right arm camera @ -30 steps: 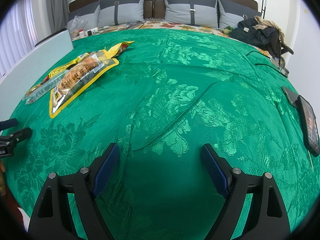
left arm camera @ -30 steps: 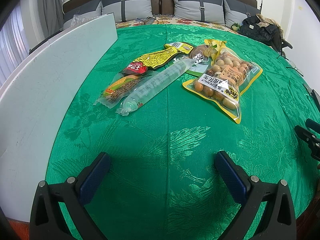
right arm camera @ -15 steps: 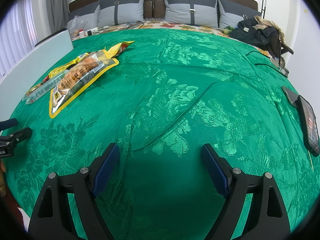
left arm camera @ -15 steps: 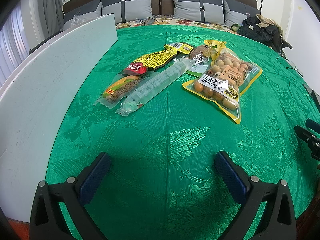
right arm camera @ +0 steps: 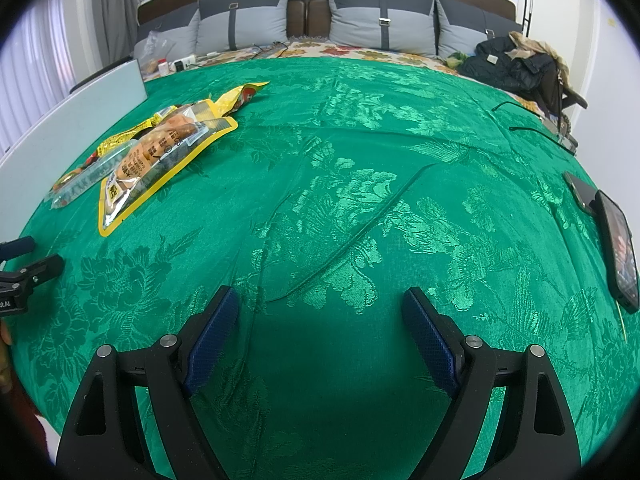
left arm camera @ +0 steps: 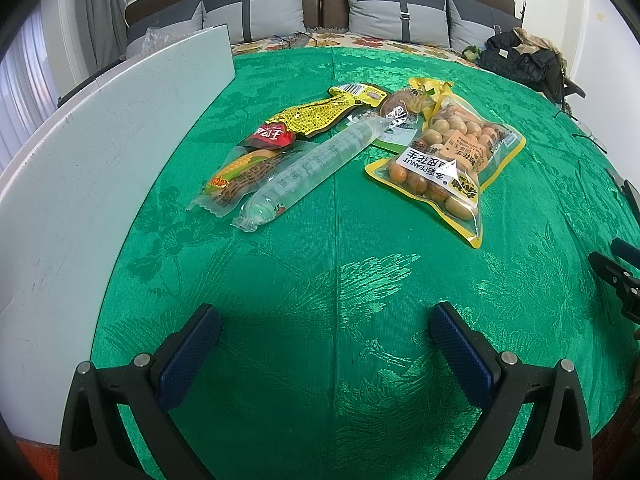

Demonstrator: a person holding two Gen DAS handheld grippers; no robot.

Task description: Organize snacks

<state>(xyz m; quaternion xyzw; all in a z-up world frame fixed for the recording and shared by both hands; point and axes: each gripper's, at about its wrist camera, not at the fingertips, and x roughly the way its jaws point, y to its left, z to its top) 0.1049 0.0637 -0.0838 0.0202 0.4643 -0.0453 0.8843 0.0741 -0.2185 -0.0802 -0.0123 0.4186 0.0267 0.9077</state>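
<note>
A white board stands along the left edge of a bed covered in a green cloth, and the snacks lie in one loose cluster just right of it, toward the far middle of the cloth. Going left to right there is a corn pack, a red-and-yellow pack beyond it, a long clear tube pack lying diagonally across the two, a small brown pack partly buried at the far end, and a peanut bag with a yellow border: five packs that can be counted, one of each, with a green-and-white wrapper edge showing under the tube that may be a sixth. All look light, soft and slick in their film, and the peanut bag is probably the heaviest and lumpy; a pinch on a flat sealed edge or corner would likely hold better than a squeeze on the filled middle. The tube pack seems stiff enough to take mid-length. The left claw hovers wide and empty over bare cloth, near the cluster. The right claw is also wide and empty, well apart from the snacks, with a phone at the bed's right edge.
</note>
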